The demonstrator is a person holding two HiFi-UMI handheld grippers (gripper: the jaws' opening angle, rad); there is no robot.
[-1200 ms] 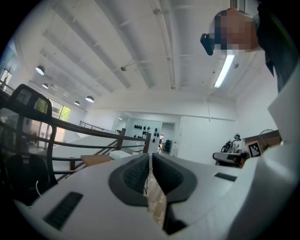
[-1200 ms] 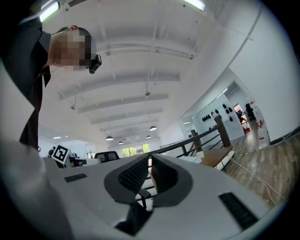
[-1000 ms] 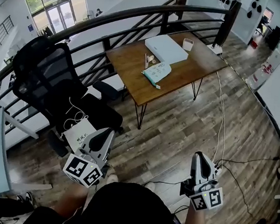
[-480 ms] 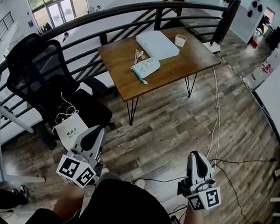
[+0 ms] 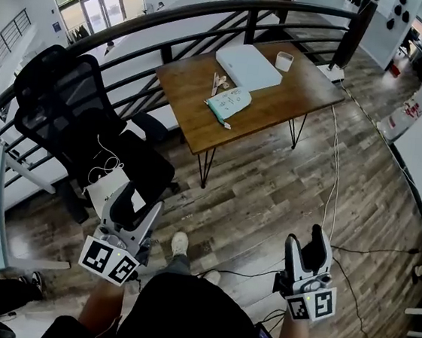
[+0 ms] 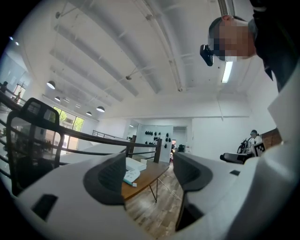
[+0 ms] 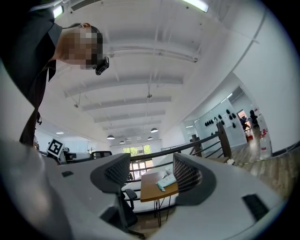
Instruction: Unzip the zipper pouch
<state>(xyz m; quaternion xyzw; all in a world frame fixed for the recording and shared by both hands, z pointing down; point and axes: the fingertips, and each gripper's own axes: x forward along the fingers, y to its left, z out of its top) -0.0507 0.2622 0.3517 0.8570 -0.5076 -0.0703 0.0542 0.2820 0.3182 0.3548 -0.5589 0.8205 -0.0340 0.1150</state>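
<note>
Two empty grippers, fingers just opened wide.
We're approaching: left gripper [image 5: 136, 201], right gripper [image 5: 311, 241] well apart from the desk [image 5: 280, 96]; next, reach the pouch [image 5: 230, 102].

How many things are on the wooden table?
4: a white box at the far side, a small white container right of it, the zipper pouch nearer the front edge, and a thin pale item left of the box. Smaller ones could escape view.
</note>
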